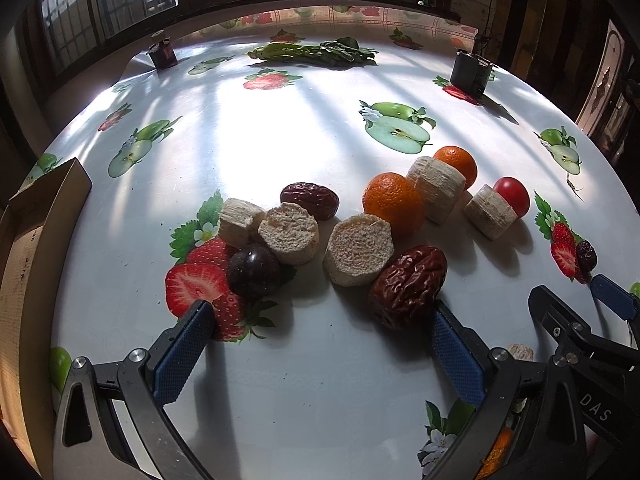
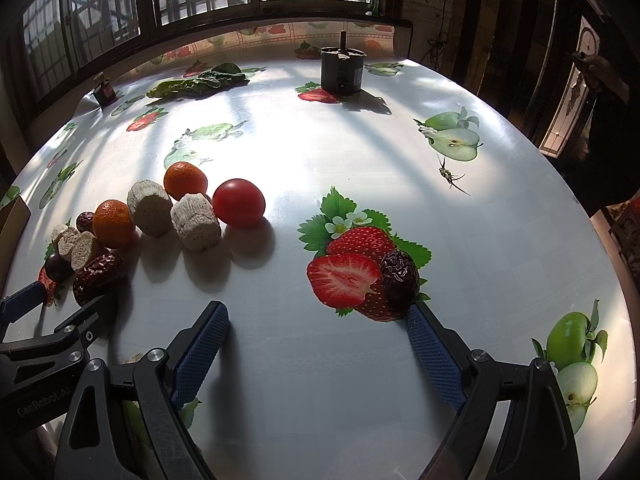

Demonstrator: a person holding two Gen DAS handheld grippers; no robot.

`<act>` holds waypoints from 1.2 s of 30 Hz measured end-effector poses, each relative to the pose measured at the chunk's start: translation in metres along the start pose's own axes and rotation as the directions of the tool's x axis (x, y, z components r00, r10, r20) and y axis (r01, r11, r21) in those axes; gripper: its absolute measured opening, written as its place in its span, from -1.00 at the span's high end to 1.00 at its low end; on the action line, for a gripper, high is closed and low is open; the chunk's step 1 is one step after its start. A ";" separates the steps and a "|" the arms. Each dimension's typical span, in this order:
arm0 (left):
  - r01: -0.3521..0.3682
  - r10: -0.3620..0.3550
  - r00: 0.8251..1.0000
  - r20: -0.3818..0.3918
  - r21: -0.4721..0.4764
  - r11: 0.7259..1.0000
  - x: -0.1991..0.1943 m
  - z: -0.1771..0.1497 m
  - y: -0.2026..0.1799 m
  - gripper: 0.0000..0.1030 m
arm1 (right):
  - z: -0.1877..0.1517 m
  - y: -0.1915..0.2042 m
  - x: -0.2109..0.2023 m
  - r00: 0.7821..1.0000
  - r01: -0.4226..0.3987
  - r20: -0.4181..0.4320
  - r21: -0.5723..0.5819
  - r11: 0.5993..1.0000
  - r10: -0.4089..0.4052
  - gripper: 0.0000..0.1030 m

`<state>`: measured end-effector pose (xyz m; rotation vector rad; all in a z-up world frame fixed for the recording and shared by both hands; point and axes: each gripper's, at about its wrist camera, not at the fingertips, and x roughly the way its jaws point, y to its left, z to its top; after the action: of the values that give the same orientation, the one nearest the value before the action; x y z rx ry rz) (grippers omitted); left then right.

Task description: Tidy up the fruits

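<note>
Fruit lies scattered on the printed tablecloth: two oranges (image 1: 393,203) (image 1: 458,163), a red tomato (image 1: 512,195), a dark plum (image 1: 253,271), red dates (image 1: 310,200) (image 1: 408,285) and several pale corn-cob pieces (image 1: 357,249). My left gripper (image 1: 322,330) stands open just before the big wrinkled date, nothing between its fingers. In the right wrist view my right gripper (image 2: 318,322) is open too; a small dark date (image 2: 399,275) sits on a printed strawberry by its right fingertip. The tomato (image 2: 239,202) lies farther left.
A cardboard box (image 1: 28,248) stands at the table's left edge. At the far side lie leafy greens (image 1: 316,54), a small dark jar (image 1: 163,53) and a dark can (image 2: 342,70). A window with bars runs behind the table. A person stands at the far right.
</note>
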<state>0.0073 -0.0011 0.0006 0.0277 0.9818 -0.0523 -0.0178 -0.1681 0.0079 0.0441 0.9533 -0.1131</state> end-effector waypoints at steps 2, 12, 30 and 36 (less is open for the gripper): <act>0.002 -0.002 1.000 -0.001 0.003 1.000 -0.002 -0.003 0.001 -1.00 | -0.001 -0.002 0.000 1.000 0.005 -0.014 0.013 1.000 -0.005 -0.80; 0.037 -0.036 0.999 -0.020 0.048 0.998 -0.007 -0.010 0.002 -1.00 | -0.005 0.002 -0.005 0.999 0.012 -0.041 0.016 1.000 -0.011 -0.83; 0.024 0.019 0.947 0.321 -0.129 0.991 -0.150 -0.024 0.117 -0.79 | -0.018 -0.005 -0.048 0.999 -0.051 0.000 0.112 0.992 0.051 -0.83; -0.044 0.152 0.871 0.467 -0.234 0.971 -0.194 -0.033 0.154 -0.81 | -0.033 0.012 -0.113 0.955 -0.142 0.274 0.080 0.987 0.116 -0.83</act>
<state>-0.1190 0.1604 0.1432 -0.1315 0.4767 0.1390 -0.1079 -0.1451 0.0815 0.1786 0.6706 -0.0437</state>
